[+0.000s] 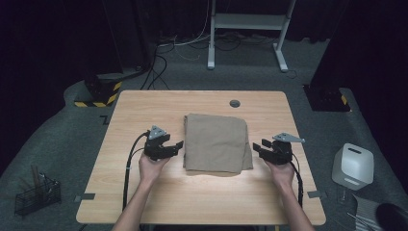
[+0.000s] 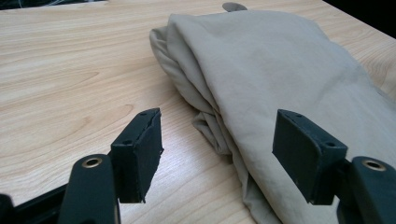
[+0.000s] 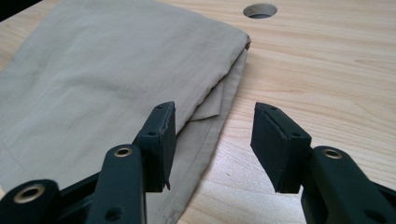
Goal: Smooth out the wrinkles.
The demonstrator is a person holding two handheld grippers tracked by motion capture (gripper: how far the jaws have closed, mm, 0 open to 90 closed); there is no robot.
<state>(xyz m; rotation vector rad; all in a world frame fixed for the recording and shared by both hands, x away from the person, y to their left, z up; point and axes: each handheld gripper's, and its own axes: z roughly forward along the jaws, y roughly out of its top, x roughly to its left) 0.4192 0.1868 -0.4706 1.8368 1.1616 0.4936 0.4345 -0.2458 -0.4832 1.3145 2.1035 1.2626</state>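
Note:
A folded tan cloth [image 1: 216, 142] lies flat in the middle of the wooden table [image 1: 144, 110]. My left gripper [image 1: 180, 144] sits just off the cloth's left edge, pointing at it, jaws open and empty. In the left gripper view the cloth [image 2: 280, 74] has its layered folded edge running between and past the two pads [image 2: 140, 149], with no contact. My right gripper [image 1: 255, 146] rests at the cloth's right edge, open and empty. Its own view shows the cloth [image 3: 102, 70] and its folded edge just beyond the pads [image 3: 161, 140].
A round cable hole [image 1: 235, 103] is in the table behind the cloth. On the floor stand a white box [image 1: 353, 166] at the right, a wire basket [image 1: 36, 192] at the left, and a white desk frame [image 1: 248, 29] with cables behind.

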